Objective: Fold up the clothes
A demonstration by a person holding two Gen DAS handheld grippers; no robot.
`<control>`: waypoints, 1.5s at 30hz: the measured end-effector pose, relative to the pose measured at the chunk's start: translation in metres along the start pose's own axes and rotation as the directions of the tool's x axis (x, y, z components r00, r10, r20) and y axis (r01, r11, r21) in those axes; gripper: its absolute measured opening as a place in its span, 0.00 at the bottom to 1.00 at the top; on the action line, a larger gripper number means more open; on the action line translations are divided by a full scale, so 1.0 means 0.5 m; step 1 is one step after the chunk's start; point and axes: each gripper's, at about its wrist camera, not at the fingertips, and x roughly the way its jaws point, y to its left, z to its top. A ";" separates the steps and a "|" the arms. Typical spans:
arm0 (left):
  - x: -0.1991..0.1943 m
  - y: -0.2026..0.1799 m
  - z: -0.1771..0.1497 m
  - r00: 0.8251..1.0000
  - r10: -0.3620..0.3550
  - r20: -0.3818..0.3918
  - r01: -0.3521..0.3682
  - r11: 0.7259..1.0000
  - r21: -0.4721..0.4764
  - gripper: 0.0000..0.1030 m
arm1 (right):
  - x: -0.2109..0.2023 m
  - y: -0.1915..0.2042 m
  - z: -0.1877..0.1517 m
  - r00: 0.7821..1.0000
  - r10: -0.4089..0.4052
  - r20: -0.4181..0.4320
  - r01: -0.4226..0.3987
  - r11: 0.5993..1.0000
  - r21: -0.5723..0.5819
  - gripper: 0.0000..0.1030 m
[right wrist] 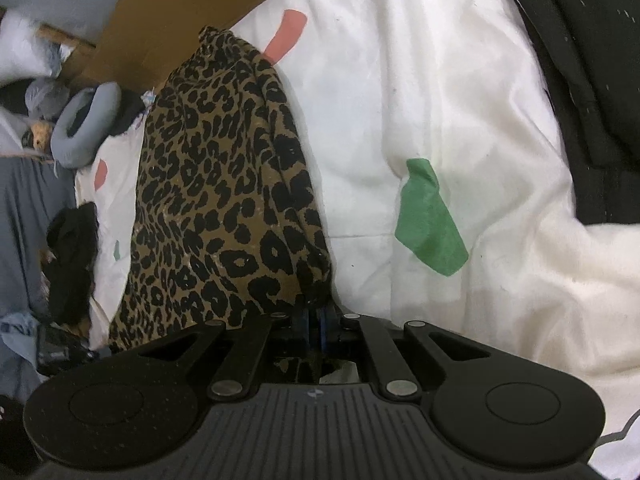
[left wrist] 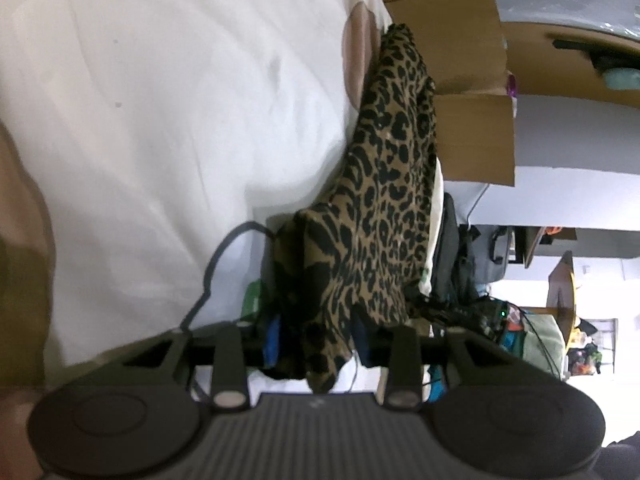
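Note:
A leopard-print garment (left wrist: 384,168) hangs stretched over a white duvet (left wrist: 160,120) with coloured patches. In the left wrist view it runs from the bottom centre up to the upper right. A thick bunch of it fills the space between the blue pads of my left gripper (left wrist: 319,342), which is shut on it. In the right wrist view the same garment (right wrist: 216,184) spreads up and to the left. My right gripper (right wrist: 316,326) is shut on its lower corner, pads nearly together. The cloth hides both sets of fingertips.
A cardboard box (left wrist: 460,60) stands past the duvet's edge, with a black bag (left wrist: 448,256) and clutter beside it. A dark garment (right wrist: 580,60) lies at the upper right of the duvet (right wrist: 400,100). A grey neck pillow (right wrist: 84,120) and black cloth (right wrist: 72,256) lie left.

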 end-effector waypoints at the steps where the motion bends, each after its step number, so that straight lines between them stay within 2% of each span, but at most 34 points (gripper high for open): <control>1: 0.002 -0.002 -0.001 1.000 0.002 -0.005 -0.002 1.000 0.008 0.35 | 0.000 -0.002 0.000 1.000 0.006 -0.001 -0.006 1.000 0.009 0.12; 3: 0.007 -0.007 -0.002 1.000 0.015 -0.017 -0.014 1.000 0.027 0.27 | 0.000 -0.004 0.000 1.000 0.017 -0.005 -0.017 1.000 0.009 0.17; 4: 0.010 -0.010 -0.002 0.999 0.026 -0.025 -0.025 0.999 0.039 0.20 | 0.000 -0.001 -0.001 1.000 0.017 -0.004 -0.017 1.000 0.000 0.17; 7: 0.018 -0.012 -0.003 0.999 0.025 -0.036 -0.024 0.999 0.032 0.16 | 0.000 0.004 -0.001 1.000 0.019 -0.008 -0.019 1.000 -0.021 0.17; 8: 0.019 -0.015 -0.002 0.999 0.026 -0.036 -0.025 0.999 0.037 0.15 | 0.001 0.006 -0.001 1.000 0.020 -0.010 -0.020 0.999 -0.027 0.16; 9: 0.019 -0.019 -0.002 0.999 0.033 -0.035 -0.031 0.998 0.046 0.14 | 0.001 0.008 -0.001 1.000 0.020 -0.013 -0.021 0.999 -0.033 0.07; 11: 0.017 -0.028 -0.004 0.998 0.049 -0.033 -0.046 0.997 0.066 0.13 | -0.002 0.011 -0.002 1.000 0.022 -0.013 -0.022 0.999 -0.041 0.04; 19: -0.033 -0.065 -0.022 0.999 0.045 -0.031 -0.042 0.994 0.096 0.09 | -0.045 0.034 -0.016 0.998 0.054 0.013 -0.054 0.998 -0.042 0.02; 27: -0.079 -0.090 -0.049 0.999 0.048 -0.013 -0.046 0.994 0.104 0.08 | -0.086 0.043 -0.046 0.995 0.099 -0.015 -0.100 0.995 -0.018 0.02; 32: -0.090 -0.096 -0.069 0.999 0.053 -0.002 -0.052 0.993 0.107 0.08 | -0.107 0.039 -0.065 0.995 0.098 -0.018 -0.099 0.995 -0.007 0.02; 38: -0.068 -0.114 -0.078 0.998 0.057 -0.007 -0.056 0.989 0.140 0.08 | -0.124 0.027 -0.052 0.997 0.073 0.011 -0.073 0.997 0.004 0.02; 45: -0.014 -0.087 -0.078 0.992 0.122 -0.024 -0.118 0.986 0.117 0.09 | -0.086 -0.006 -0.039 1.000 0.009 0.008 -0.009 1.000 0.029 0.03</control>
